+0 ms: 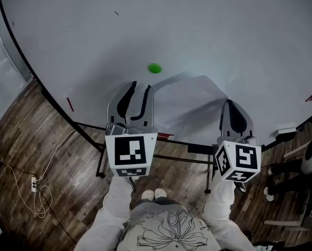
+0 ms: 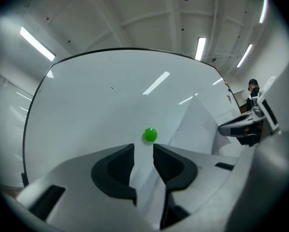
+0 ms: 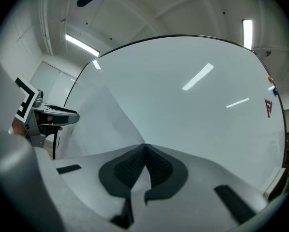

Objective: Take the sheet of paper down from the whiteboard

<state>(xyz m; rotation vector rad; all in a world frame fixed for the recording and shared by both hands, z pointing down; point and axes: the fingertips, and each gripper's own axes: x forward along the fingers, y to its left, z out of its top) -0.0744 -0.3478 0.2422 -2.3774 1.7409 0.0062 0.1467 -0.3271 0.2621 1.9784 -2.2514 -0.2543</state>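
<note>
L gripper (image 1: 140, 86): jaws apart, holds nothing, just below green magnet (image 1: 154, 68), frame center.
R gripper (image 1: 231, 103): closed on sheet of paper (image 1: 195, 101), right corner.

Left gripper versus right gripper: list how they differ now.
The left gripper has its jaws apart with nothing gripped; the right gripper has its jaws shut on the sheet of paper. The left gripper points at the green magnet; the right gripper sits away from it, at the paper's other side. Both face the whiteboard.
</note>
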